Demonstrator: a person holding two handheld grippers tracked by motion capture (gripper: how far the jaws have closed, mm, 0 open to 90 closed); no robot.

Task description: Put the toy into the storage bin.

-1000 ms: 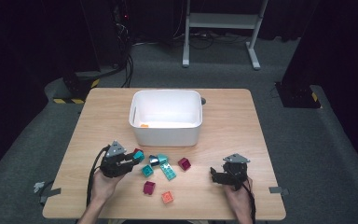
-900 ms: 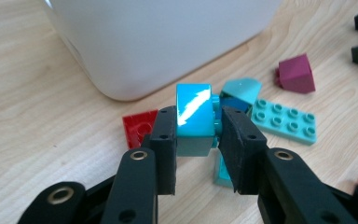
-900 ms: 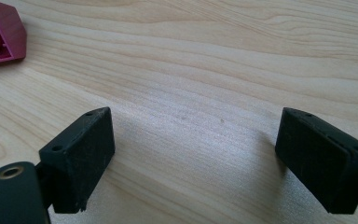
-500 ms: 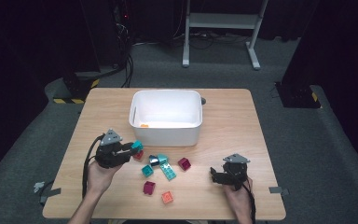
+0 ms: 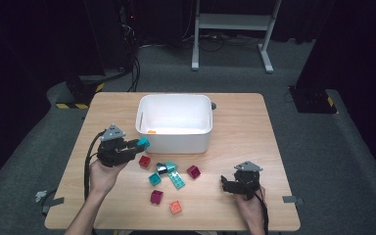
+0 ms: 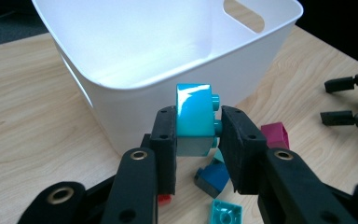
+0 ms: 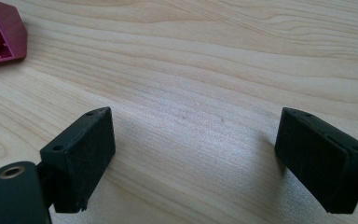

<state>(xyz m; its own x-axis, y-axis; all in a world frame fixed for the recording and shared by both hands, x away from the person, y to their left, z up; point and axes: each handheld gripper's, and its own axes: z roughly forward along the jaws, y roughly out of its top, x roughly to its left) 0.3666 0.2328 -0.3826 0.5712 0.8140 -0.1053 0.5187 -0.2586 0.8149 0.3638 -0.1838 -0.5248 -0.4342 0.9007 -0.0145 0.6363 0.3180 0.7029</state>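
Note:
My left gripper is shut on a teal brick, held above the table just left of the white bin. The brick stands upright between the pads, studs facing right in the left gripper view. More bricks lie in front of the bin: a red one, teal ones, magenta ones and an orange one. My right gripper rests low at the table's front right, jaws wide open over bare wood.
A small orange piece lies inside the bin. The wooden table has bare room to the right and behind the bin. A magenta brick shows at the top left of the right gripper view. Dark floor and a metal stand lie beyond.
My left gripper has risen with the teal brick and moved up toward the bin's left front corner. The right gripper has stayed where it was.

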